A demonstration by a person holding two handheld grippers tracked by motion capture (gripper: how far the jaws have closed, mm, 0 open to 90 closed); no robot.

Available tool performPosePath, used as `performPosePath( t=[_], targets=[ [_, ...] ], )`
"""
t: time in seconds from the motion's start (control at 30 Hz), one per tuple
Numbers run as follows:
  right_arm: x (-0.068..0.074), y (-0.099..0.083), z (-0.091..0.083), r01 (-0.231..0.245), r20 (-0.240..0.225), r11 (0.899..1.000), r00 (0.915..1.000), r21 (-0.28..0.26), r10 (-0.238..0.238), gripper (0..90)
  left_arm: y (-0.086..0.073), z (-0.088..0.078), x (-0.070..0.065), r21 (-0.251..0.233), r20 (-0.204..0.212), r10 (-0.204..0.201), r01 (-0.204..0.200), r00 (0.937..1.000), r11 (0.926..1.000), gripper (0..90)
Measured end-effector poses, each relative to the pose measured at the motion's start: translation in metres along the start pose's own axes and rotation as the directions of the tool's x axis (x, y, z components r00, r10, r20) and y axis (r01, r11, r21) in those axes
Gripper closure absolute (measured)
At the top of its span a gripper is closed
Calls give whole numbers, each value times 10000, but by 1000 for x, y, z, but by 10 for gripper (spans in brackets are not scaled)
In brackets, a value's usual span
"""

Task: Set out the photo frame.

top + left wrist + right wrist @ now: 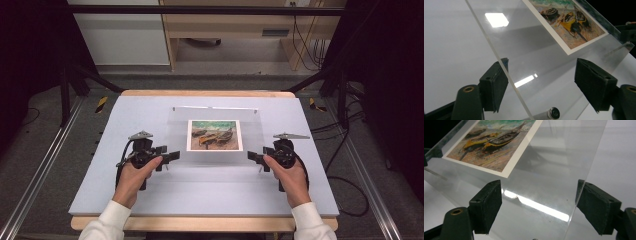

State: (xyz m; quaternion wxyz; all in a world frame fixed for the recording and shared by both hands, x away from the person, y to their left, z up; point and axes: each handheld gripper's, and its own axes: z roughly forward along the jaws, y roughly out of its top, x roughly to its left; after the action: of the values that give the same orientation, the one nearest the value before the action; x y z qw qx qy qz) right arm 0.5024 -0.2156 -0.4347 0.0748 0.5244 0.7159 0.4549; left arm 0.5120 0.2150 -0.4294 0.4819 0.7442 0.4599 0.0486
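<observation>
On the left, the left hand-held gripper (172,156) has its jaws astride the near left corner of a clear acrylic frame (220,112), which holds a picture of beached boats (215,135) and sits in the middle of the grey bench (100,165). In the left gripper view, the sheet's edge (499,62) touches the inner face of the left pad (495,83), while the other pad (594,86) stands clear of the sheet, so the jaws are apart and not yet pinching. A small metal standoff (553,113) shows under the sheet, near this gripper. Moving right, the picture lies flat inside the frame, nearer its far edge than its near one. At the right, the right hand-held gripper (254,158) straddles the near right corner in the same way: in the right gripper view the sheet's edge (587,170) runs down to the right pad (596,206), and the left pad (486,206) shows a gap, so it too is apart with the acrylic between the jaws. The step in hand looks like seating both grippers for a two-handed lift. Next, both should close firmly and evenly on the sheet, then rise together and level, since the slick acrylic could slip or tilt if one side leads.
</observation>
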Motion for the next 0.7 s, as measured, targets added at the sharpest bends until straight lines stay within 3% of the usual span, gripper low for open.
performPosePath(
  t=[0.1,0.3,0.7],
  targets=[
    [-2,8,4,47,58,10000,10000,0,-47,237,14,0,0,-269,-296,250,-258,9992,9993,320],
    [-10,20,7,312,293,9994,9991,-152,-307,287,31,9,3,-300,-668,627,-648,9958,9974,350],
    [-18,24,17,682,1041,9963,9926,-519,-625,327,33,30,11,-508,-1047,828,-885,9911,9948,372]
  ],
)
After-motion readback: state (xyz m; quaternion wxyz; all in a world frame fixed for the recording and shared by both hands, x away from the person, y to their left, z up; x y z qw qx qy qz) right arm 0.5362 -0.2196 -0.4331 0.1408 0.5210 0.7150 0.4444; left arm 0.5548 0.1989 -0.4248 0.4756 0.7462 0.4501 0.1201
